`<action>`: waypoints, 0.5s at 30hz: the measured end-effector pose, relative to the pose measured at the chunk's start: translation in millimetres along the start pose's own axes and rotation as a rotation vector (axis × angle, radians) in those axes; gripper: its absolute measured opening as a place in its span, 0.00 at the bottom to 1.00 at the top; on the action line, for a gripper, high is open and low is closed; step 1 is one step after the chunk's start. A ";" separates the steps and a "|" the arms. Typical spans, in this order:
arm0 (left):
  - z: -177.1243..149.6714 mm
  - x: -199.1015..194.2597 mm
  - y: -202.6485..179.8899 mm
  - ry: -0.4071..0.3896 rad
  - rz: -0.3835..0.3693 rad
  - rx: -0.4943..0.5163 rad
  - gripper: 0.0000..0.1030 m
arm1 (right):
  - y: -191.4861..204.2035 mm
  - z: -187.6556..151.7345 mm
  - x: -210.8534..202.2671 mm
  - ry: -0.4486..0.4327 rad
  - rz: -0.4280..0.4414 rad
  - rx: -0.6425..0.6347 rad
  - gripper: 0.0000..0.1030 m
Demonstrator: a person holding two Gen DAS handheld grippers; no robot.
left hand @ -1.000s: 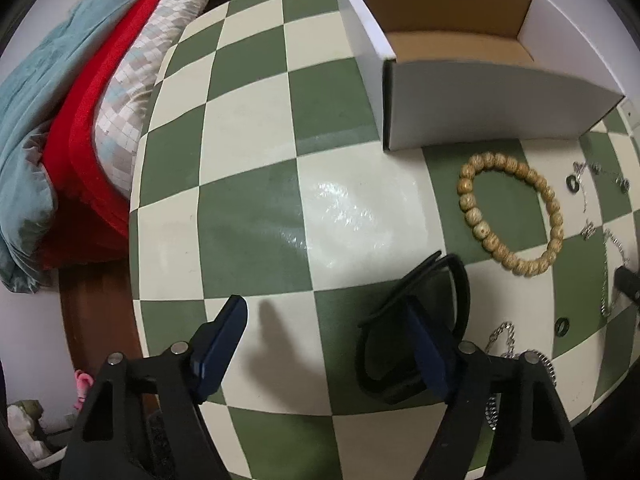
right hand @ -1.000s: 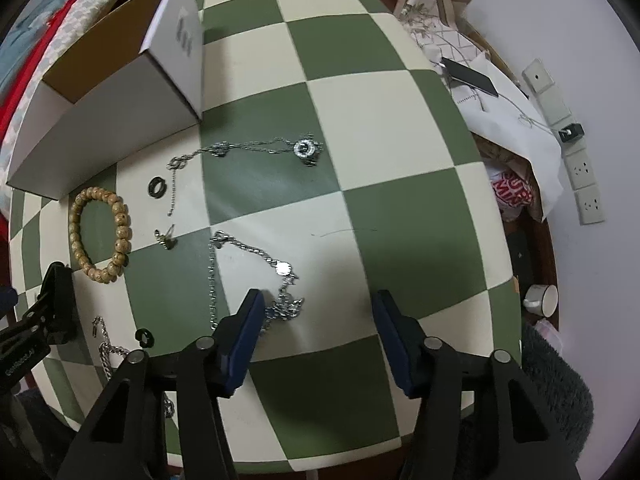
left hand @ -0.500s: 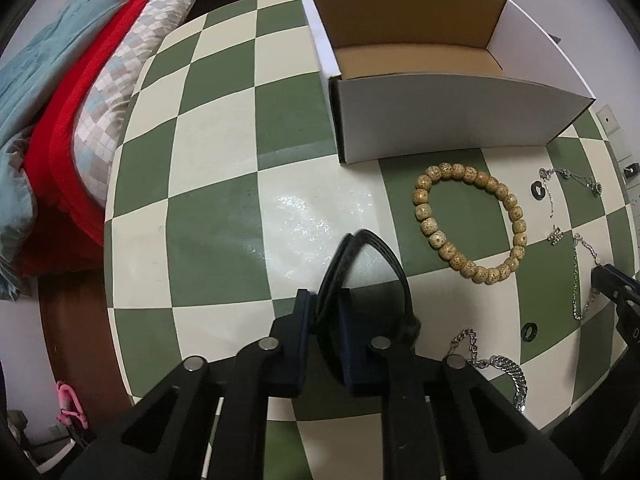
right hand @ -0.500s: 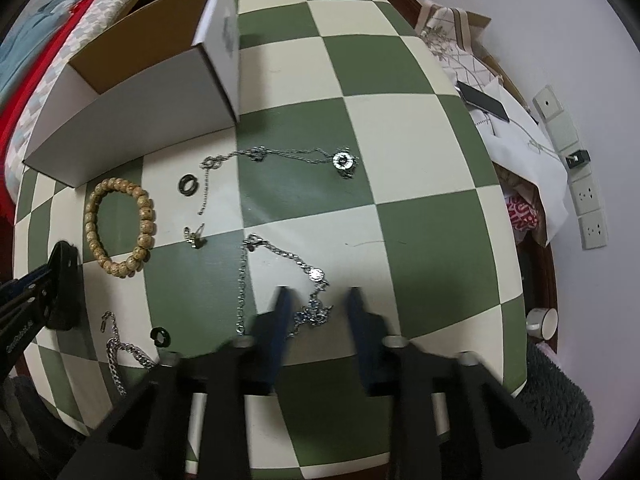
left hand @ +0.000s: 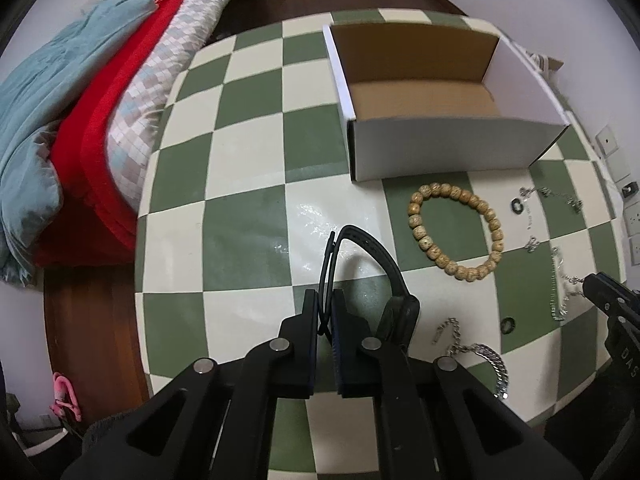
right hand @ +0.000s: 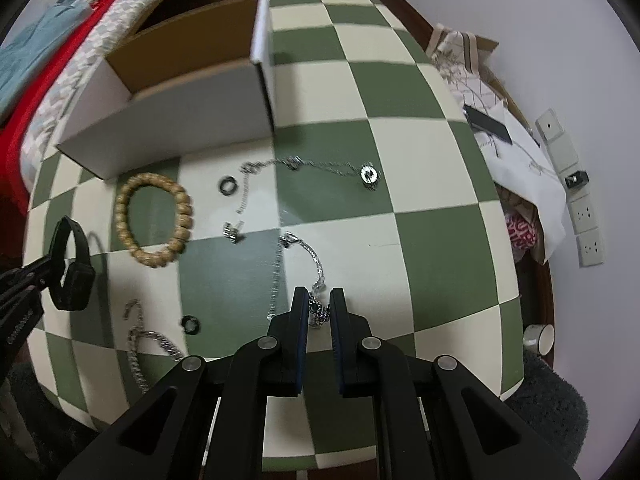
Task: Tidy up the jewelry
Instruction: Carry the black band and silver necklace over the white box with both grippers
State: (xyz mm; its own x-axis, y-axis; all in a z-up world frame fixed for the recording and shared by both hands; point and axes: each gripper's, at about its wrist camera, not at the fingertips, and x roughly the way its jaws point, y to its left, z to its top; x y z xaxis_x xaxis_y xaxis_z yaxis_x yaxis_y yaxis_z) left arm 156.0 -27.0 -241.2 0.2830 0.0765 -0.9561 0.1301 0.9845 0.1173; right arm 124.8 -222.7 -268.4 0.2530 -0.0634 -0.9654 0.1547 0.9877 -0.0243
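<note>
My left gripper (left hand: 326, 300) is shut on the strap of a black wristband (left hand: 372, 256) and holds it above the checkered table; it also shows in the right wrist view (right hand: 74, 268). My right gripper (right hand: 319, 300) is shut on a silver chain necklace (right hand: 314, 264) whose loose end trails on the table. An open white cardboard box (left hand: 448, 148) stands at the back, seen also in the right wrist view (right hand: 168, 120). A wooden bead bracelet (left hand: 456, 232) lies in front of the box.
On the green and cream checkered table (left hand: 248, 216) lie a second chain with a round pendant (right hand: 368, 174), two small black rings (right hand: 228, 186), an earring (right hand: 232, 234) and a chunky silver bracelet (left hand: 480, 356). A bed with red and blue bedding (left hand: 80, 120) is on the left.
Both grippers were open a second ago. The left one has closed on the black wristband and lifted it; the right one has closed on the silver chain. Both views have risen.
</note>
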 end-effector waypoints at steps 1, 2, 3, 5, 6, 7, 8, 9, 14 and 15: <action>-1.5 -4.6 1.3 -0.007 -0.004 -0.006 0.04 | 0.8 0.5 -4.4 -0.009 0.002 -0.002 0.11; -2.3 -9.0 1.9 -0.013 -0.008 -0.010 0.03 | 2.8 0.6 -9.7 -0.020 0.005 -0.007 0.11; -2.0 -13.8 1.7 -0.019 -0.013 -0.013 0.03 | 4.4 0.9 -14.0 -0.028 0.007 -0.010 0.11; -2.6 -21.4 2.4 -0.029 -0.023 -0.020 0.03 | 7.0 0.2 -24.0 -0.046 0.015 -0.013 0.11; -3.0 -25.8 3.2 -0.034 -0.031 -0.024 0.03 | 8.8 -0.9 -29.2 -0.056 0.017 -0.017 0.11; -3.7 -30.7 3.7 -0.041 -0.037 -0.029 0.03 | 9.1 -0.5 -32.7 -0.061 0.020 -0.018 0.11; -2.7 -33.8 4.1 -0.046 -0.042 -0.032 0.03 | 8.3 -0.8 -36.9 -0.068 0.026 -0.019 0.11; -3.6 -39.6 5.0 -0.056 -0.047 -0.036 0.03 | 9.5 -1.8 -41.7 -0.076 0.030 -0.021 0.11; -1.5 -59.4 5.4 -0.093 -0.059 -0.046 0.03 | 10.1 2.0 -62.9 -0.108 0.050 -0.024 0.11; -0.3 -63.9 5.8 -0.102 -0.063 -0.049 0.03 | 10.5 2.3 -68.0 -0.117 0.054 -0.024 0.11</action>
State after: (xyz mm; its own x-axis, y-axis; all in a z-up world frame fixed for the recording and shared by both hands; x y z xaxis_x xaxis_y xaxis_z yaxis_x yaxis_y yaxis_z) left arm 138.4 -26.2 -179.4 0.3709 0.0007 -0.9287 0.1042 0.9936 0.0424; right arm 111.4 -208.3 -202.3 0.3700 -0.0247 -0.9287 0.1155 0.9931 0.0196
